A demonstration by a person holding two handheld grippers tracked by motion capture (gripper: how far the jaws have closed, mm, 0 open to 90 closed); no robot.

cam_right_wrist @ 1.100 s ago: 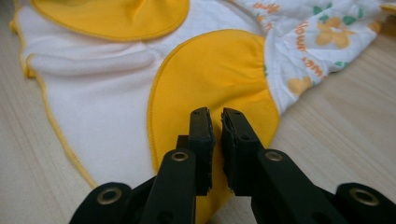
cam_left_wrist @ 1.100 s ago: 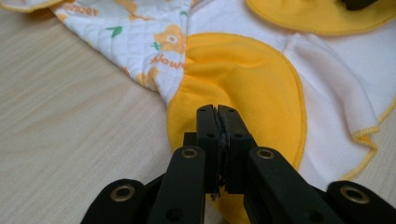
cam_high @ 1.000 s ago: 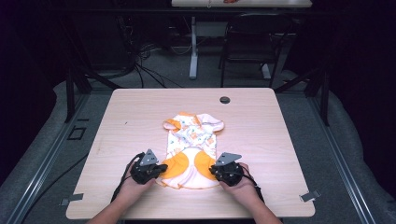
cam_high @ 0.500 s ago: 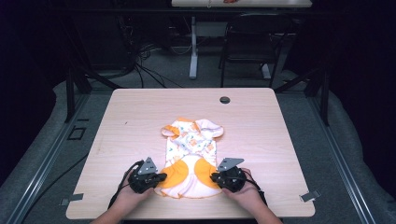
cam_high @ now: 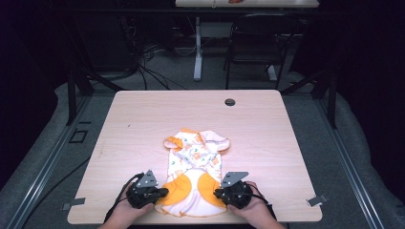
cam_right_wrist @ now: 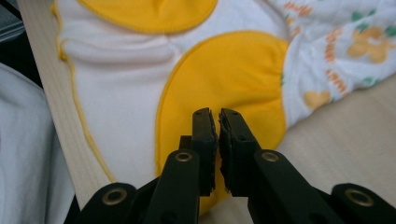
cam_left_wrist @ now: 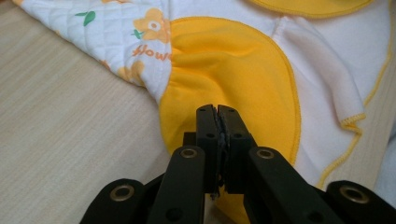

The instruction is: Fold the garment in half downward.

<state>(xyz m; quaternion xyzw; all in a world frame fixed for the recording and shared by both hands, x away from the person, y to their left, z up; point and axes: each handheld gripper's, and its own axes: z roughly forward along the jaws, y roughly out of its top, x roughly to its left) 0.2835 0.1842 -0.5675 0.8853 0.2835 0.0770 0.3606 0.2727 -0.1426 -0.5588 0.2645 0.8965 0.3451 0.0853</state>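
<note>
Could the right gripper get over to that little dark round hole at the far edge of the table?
Probably not right now: the right gripper is shut on the baby garment, so it is occupied. Bare tabletop lies between it and the hole, with nothing in the way.

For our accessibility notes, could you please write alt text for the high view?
A person's left gripper and right gripper pinch the near, orange-patched end of a small white printed baby garment lying on a light wooden table. Dark floor, cables and a chair lie beyond.
</note>
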